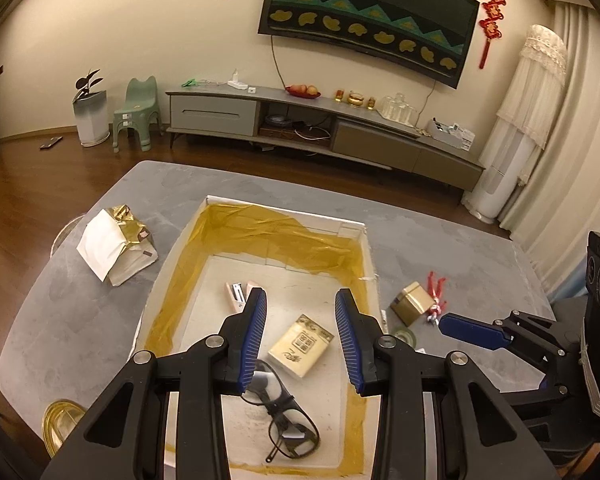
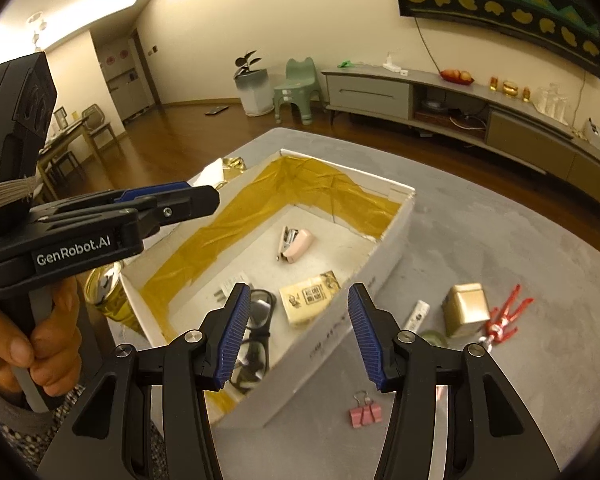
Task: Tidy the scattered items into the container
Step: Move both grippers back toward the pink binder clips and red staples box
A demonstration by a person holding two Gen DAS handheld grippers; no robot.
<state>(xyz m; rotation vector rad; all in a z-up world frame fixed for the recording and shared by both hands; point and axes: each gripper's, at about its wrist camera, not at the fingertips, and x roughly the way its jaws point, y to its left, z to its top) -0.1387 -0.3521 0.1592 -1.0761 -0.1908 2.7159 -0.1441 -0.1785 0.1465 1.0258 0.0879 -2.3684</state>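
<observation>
Blue-padded left hand-held gripper and right hand-held gripper both wide apart, seemingly empty, above box.

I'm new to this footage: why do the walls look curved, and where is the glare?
Left wrist view: fisheye lens bows the wall and TV cabinet, corners go dark. Right wrist view: same bending, a ceiling light blows out white; the box stays sharp under warm light.
</observation>
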